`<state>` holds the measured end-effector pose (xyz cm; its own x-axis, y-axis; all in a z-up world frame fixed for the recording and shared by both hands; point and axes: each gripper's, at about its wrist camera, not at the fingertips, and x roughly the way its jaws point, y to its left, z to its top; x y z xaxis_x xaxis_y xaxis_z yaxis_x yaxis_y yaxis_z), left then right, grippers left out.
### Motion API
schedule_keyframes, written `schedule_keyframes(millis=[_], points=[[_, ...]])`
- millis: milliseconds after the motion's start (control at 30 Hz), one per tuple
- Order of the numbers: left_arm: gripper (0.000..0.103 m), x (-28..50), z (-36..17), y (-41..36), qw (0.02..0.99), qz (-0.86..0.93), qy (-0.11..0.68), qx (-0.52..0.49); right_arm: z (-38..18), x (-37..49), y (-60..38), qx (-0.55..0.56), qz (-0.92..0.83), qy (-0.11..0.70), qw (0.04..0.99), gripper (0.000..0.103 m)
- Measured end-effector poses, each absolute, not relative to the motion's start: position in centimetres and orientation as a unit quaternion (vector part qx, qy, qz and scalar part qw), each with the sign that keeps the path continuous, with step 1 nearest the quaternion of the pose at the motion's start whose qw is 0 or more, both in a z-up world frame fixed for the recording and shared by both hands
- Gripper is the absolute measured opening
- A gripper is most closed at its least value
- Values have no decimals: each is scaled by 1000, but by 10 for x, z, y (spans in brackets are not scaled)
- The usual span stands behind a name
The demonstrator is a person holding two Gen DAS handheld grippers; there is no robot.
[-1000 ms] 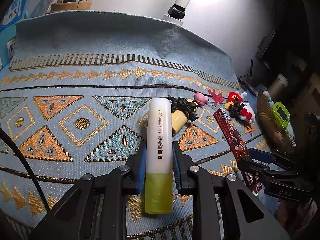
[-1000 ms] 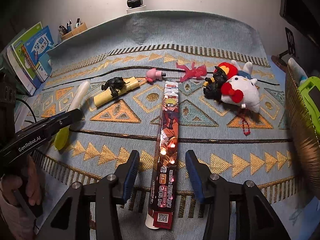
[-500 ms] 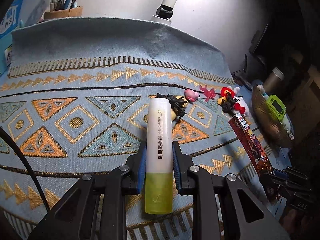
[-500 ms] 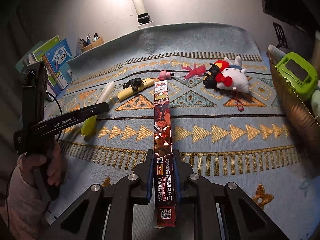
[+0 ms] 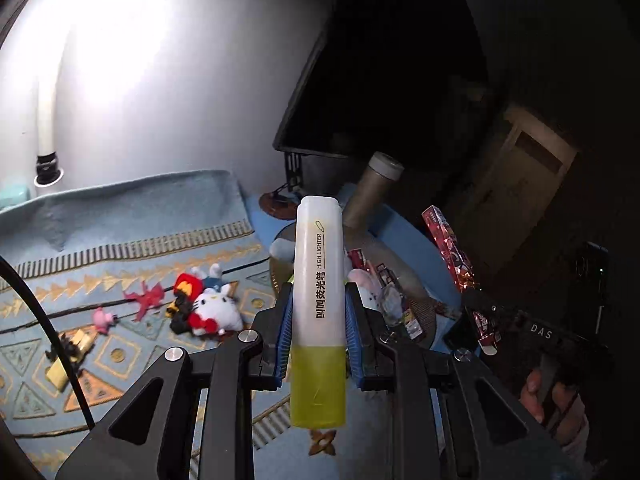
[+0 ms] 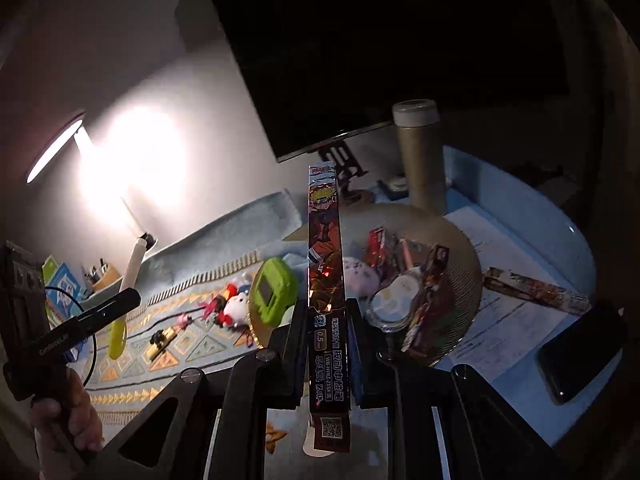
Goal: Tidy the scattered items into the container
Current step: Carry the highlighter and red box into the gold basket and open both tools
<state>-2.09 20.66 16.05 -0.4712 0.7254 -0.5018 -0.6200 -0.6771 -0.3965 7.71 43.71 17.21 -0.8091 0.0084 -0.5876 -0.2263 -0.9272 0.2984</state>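
My left gripper (image 5: 318, 312) is shut on a white and yellow highlighter (image 5: 319, 308) and holds it in the air, pointing toward the round gold basket (image 5: 404, 276). My right gripper (image 6: 326, 316) is shut on a long red Naruto pen box (image 6: 325, 264), lifted in front of the same basket (image 6: 460, 260), which holds several items. The highlighter also shows at the left in the right wrist view (image 6: 118, 334). On the rug lie a Hello Kitty plush (image 5: 214, 312), a red figure (image 5: 146, 296), a pink toy (image 5: 102, 318) and a yellow item with a black figure (image 5: 70, 350).
A gold thermos (image 6: 420, 156) stands behind the basket below a dark monitor (image 6: 360, 60). A green device (image 6: 274, 290) leans at the basket's left rim. A phone (image 6: 580, 354), papers and another long box (image 6: 536, 290) lie to the right. A lamp (image 6: 54, 148) lights the wall.
Both grippers have lifted off the rug with their items and swung right toward the basket. The right gripper closed on the pen box a second ago.
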Motion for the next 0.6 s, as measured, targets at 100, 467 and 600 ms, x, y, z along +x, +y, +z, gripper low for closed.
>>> schedule_keyframes(millis=[100, 467, 600], points=[[21, -39, 158, 257, 423, 831, -86, -350, 175, 62, 470, -301, 927, 205, 92, 16], [42, -97, 106, 327, 419, 771, -146, -456, 131, 8, 508, -362, 890, 265, 80, 33], [42, -77, 117, 305, 419, 775, -156, -446, 134, 24, 514, -344, 892, 287, 68, 36]])
